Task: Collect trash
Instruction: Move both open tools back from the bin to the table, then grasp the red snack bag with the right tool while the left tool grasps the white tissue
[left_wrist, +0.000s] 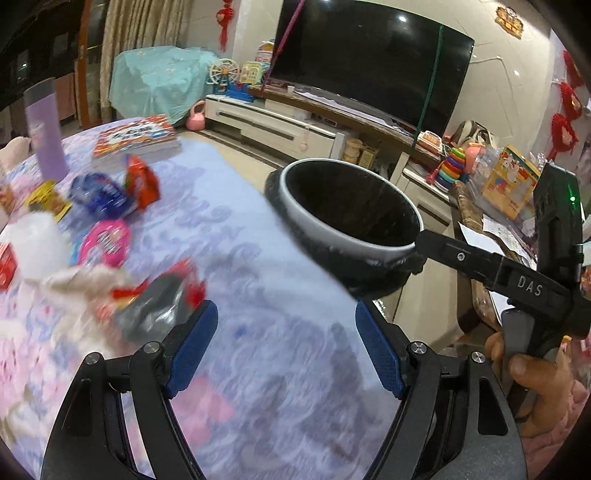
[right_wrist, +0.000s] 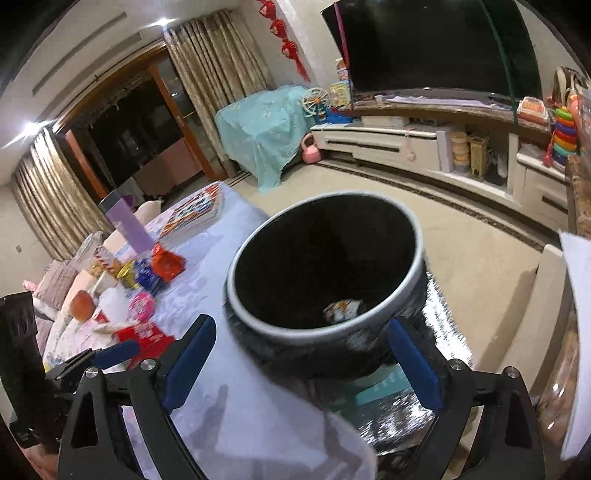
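While the left wrist view is smeared by motion, it shows the left gripper with its blue pads spread wide and nothing between them, poised over the patterned tablecloth. Just left of its left pad lies a crumpled red and silver wrapper, the nearest piece of trash; farther left sit a pink round packet, a blue packet and a red-orange packet, close together. The black bin with its pale rim stands at the right edge of the table, and the right gripper's finger reaches to its near rim; whether it touches cannot be told. Judged by appearance, the wrappers are thin foil or film: very light, limp, slippery and apt to crumple, so a pinch across a raised fold or crimped end should hold better than one on a flat face. From the right wrist view, the right gripper is likewise spread and empty, its pads straddling the near side of the bin without pressing it. One small printed wrapper already lies at the bottom of the bin. The remaining packets lie to the left on the cloth, well apart from this gripper, with the left gripper's blue fingertip showing near the red wrapper.
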